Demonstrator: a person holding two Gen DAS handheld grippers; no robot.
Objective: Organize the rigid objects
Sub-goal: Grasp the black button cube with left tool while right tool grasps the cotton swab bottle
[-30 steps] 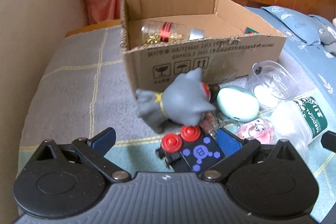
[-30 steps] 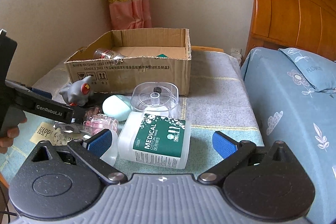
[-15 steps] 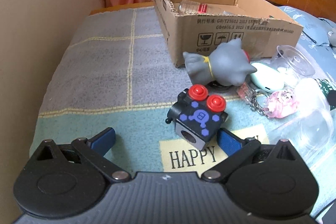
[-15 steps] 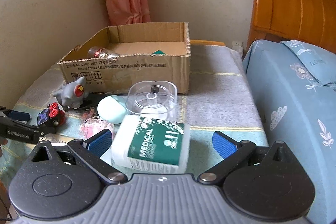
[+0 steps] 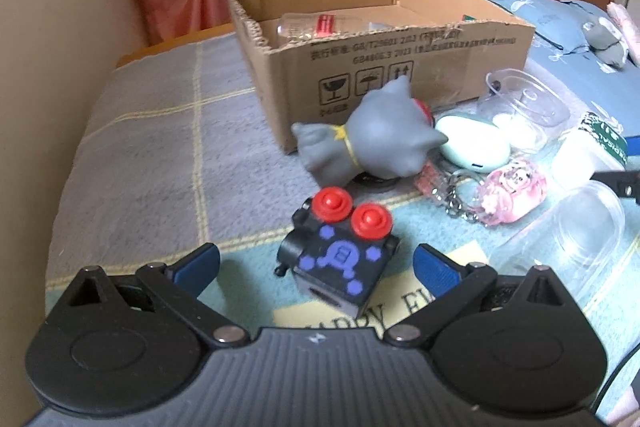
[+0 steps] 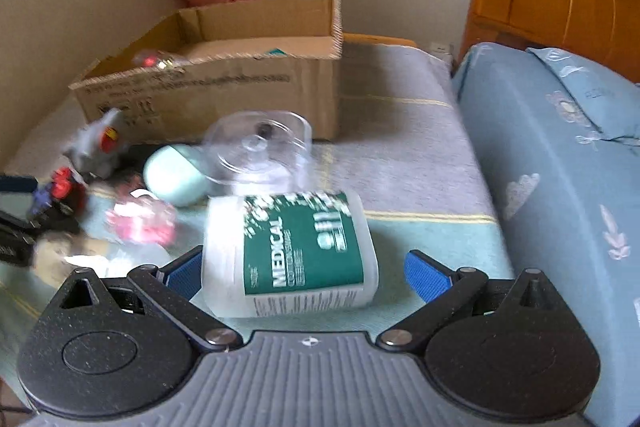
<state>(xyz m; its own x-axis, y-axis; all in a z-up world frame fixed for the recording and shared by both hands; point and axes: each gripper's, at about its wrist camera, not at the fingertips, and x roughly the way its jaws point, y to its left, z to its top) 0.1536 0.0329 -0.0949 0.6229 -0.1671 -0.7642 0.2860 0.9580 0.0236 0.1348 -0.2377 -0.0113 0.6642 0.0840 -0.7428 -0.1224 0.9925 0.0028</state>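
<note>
black cube (image 5: 340, 259) now sits centred between left gripper's (image 5: 316, 263) spread fingers.

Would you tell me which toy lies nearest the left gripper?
The black cube toy with red buttons, between the left gripper's open fingers; the grey cat figurine sits farther off.

Blanket-covered bed (image 5: 152, 147) carries cardboard box (image 5: 400, 75), scattered toys.

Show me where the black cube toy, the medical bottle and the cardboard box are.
black cube toy (image 5: 342, 261): left wrist view, on its blue-patterned top face.
medical bottle (image 6: 300, 251): right wrist view, on its green label.
cardboard box (image 5: 400, 65): left wrist view, on its printed front wall.
</note>
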